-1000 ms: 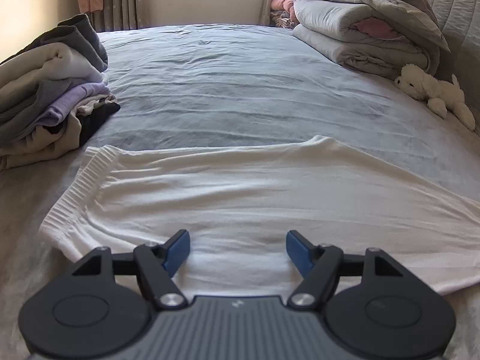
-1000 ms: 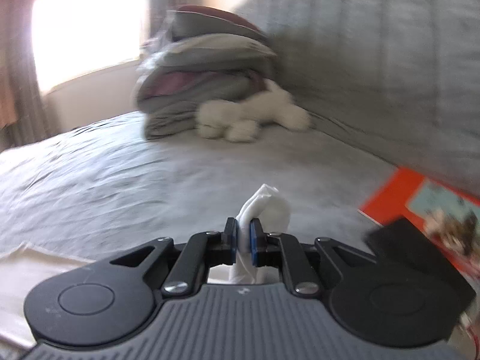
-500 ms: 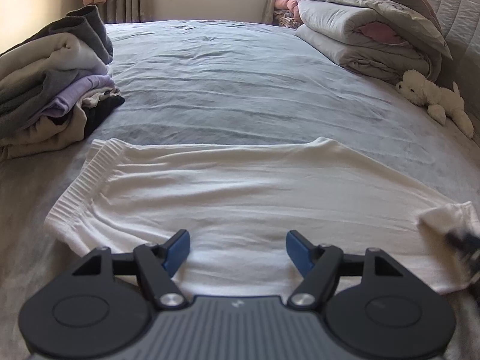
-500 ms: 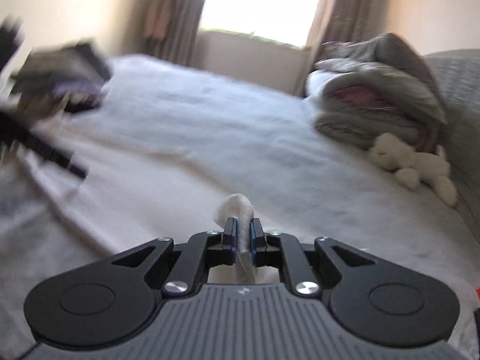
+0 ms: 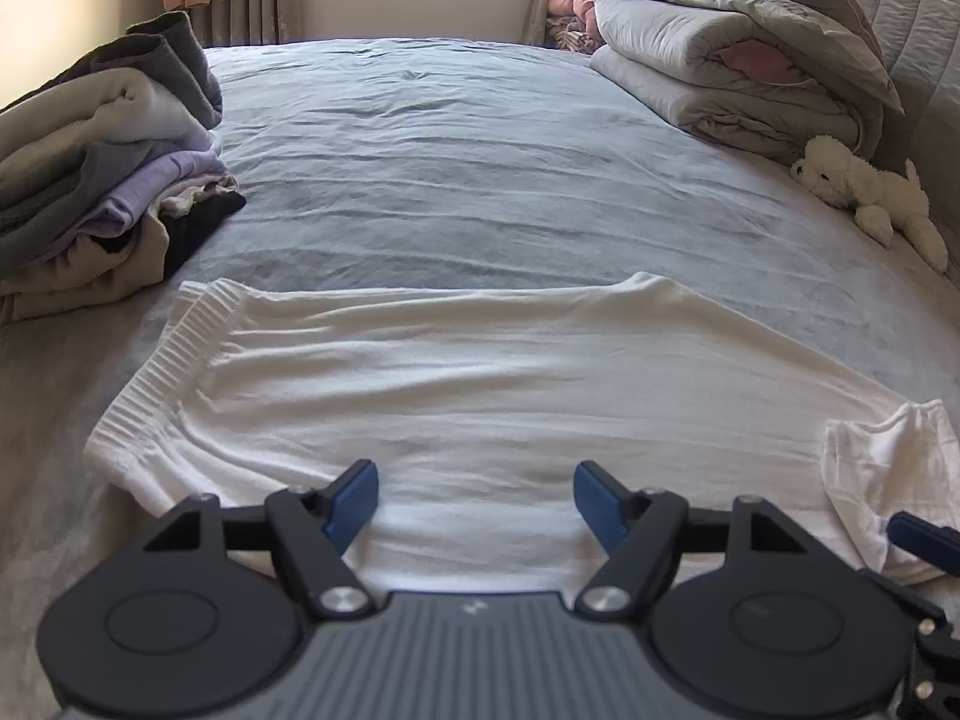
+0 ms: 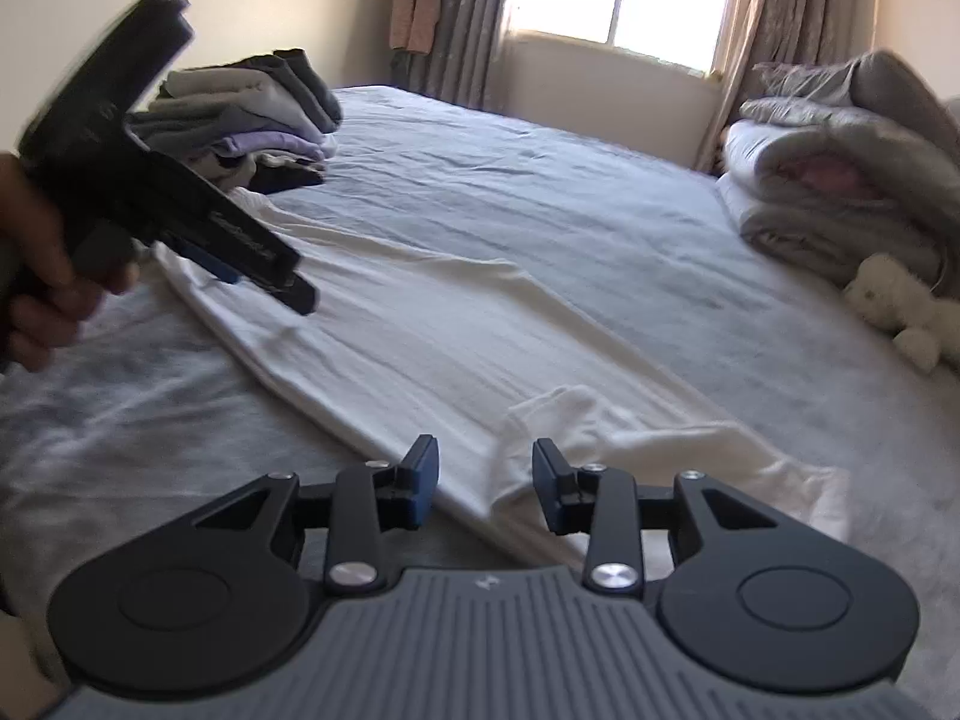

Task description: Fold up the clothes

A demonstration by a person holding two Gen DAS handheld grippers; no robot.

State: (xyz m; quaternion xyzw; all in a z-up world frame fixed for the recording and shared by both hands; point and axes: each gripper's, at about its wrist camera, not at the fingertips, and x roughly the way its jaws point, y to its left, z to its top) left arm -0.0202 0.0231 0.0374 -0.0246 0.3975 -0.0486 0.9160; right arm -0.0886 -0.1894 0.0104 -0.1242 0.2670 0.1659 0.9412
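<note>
Currently the white garment [image 5: 456,384] lies flat across the near part of the bed [image 5: 480,180], ribbed waistband [image 5: 162,360] at the left, its right end [image 6: 576,420] turned back on itself in a small rumpled flap.

Left gripper [image 5: 474,489]: jaws wide apart, holding nothing, hovering low over the near edge of the cloth around mid-length. Right gripper [image 6: 483,483]: jaws also apart, empty, straddling the near edge just short of the rumpled flap.

Judgement: the flap suggests a fold from the right end is in progress, but it's loose and not squared.

To do it well:
- pinch both layers at the edge, not 1
- keep the near edges aligned before laying the end over
- carry low so the thin fabric doesn't billow or drag wrinkles
- use the left gripper to pin the mid-section

Pile of folded clothes [image 5: 102,162] sits far left, well clear of the garment.
</note>
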